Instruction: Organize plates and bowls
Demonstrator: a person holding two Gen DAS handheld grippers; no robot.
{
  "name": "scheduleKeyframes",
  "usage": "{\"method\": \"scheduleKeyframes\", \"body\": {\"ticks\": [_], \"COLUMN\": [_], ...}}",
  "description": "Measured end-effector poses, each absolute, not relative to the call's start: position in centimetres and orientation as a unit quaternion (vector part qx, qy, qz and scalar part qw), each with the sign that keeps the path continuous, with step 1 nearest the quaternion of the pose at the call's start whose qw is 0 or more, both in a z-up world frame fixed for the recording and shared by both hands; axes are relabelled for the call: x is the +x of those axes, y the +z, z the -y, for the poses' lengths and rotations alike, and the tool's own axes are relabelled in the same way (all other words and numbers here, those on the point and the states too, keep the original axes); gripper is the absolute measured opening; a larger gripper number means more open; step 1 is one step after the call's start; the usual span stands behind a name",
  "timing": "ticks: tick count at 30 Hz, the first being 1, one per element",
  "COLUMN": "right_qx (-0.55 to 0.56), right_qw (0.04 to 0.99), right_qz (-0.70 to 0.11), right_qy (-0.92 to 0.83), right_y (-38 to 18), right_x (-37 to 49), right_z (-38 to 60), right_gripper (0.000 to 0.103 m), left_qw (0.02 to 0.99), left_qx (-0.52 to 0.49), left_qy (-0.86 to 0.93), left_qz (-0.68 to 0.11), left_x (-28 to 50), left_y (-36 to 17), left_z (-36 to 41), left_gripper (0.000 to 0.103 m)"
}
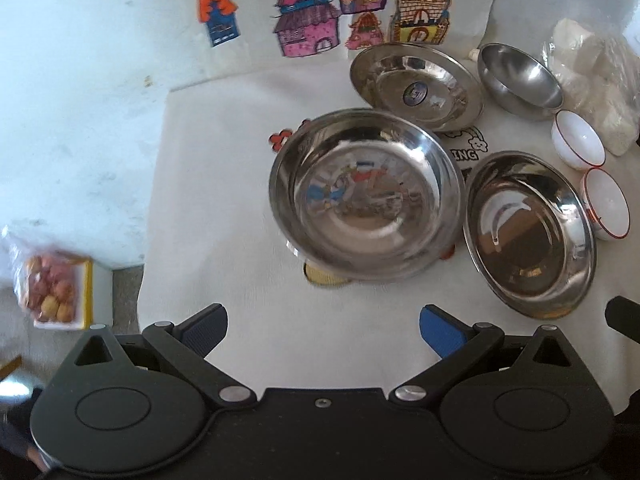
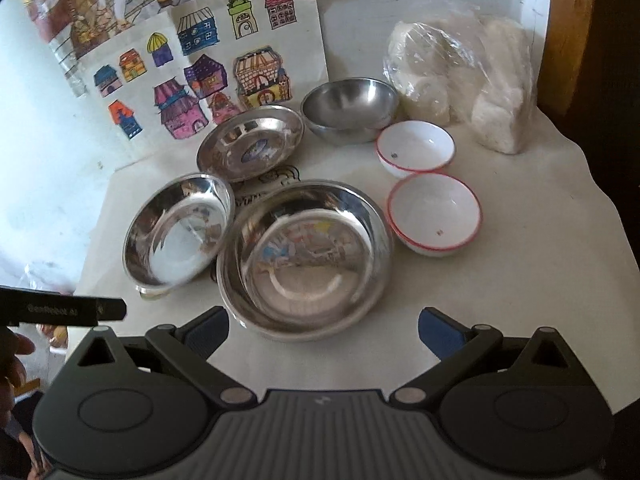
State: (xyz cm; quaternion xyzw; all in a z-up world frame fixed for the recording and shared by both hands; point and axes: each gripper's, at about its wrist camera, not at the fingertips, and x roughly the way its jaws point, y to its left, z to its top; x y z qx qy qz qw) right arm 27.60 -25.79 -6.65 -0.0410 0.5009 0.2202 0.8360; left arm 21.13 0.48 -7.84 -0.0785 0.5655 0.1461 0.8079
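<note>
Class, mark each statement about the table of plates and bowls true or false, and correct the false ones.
1. Both grippers are open and empty. True: left gripper, right gripper.
2. The two white bowls are stacked. False: they sit side by side.
3. The steel bowl holds food. False: it is empty.
4. The far steel plate has a sticker in its centre. True.
5. The plastic bag lies beyond the white bowls. True.
</note>
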Motion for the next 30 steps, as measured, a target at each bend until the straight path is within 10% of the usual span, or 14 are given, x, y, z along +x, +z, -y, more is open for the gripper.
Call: {"method": "scheduleKeyframes", "body": {"ticks": [30], "right_qx": [-0.206], "right_qw": [0.787], "right_qz": [-0.475], "right_qy": [0.336], "right_y": [-12.2], "right_x": [35.3], "right_z": [11.8], "right_gripper": [0.103], "left_qw": [0.8], "left_qx": [-0.079], "left_qy": [0.155], "left_qz": [-0.574], "left_x": [25.9], "left_y": [-12.5], "left_z": [-7.5], "left_gripper": [0.102]}}
